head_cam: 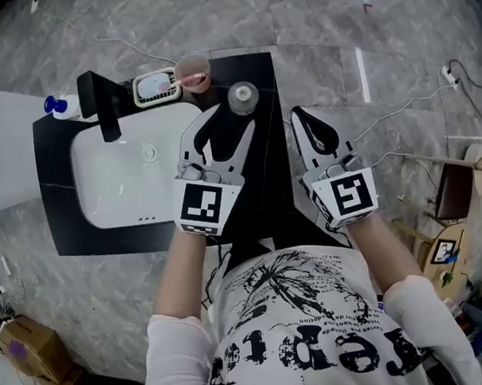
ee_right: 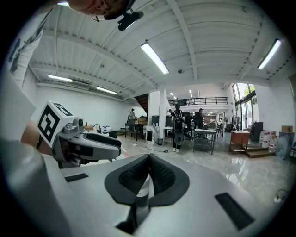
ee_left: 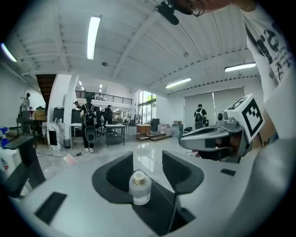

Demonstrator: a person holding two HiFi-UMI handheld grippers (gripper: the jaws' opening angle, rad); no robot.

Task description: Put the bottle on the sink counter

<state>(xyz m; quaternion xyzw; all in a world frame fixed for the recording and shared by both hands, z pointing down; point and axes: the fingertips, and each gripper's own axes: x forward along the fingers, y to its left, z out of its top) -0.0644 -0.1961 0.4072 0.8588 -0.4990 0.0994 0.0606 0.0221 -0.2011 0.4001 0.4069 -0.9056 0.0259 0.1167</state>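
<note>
At the left gripper (head_cam: 230, 117): jaws held partly open, roughly midway, low over the black sink counter (head_cam: 258, 65). Between them, close to the tips, a small clear bottle (ee_left: 139, 187), capped and upright on the counter. Plain gap to the pad (ee_left: 178, 172) on the bottle's right. Contact with the other pad uncertain from the left gripper view, so not read as a grip.

Just to the right of that gripper, and level with it, the right gripper (head_cam: 302, 119). Jaws closed tip to tip, with nothing clamped between them. Well clear of the bottle, which stands ahead and to its left.

Left of the left gripper, set into the same counter, a white basin (head_cam: 125, 171). Further left and ahead, a black faucet (head_cam: 104, 104). Ahead of the parted jaws and slightly left, along the counter's far edge, a small white dish (head_cam: 156, 86) and a pink cup (head_cam: 194, 73) just beside it. Past the faucet, a spray bottle (head_cam: 60, 105) with a blue top.

Behind both grippers, the person (head_cam: 311, 335) holding them, in a white printed shirt, one gripper per hand.
</note>
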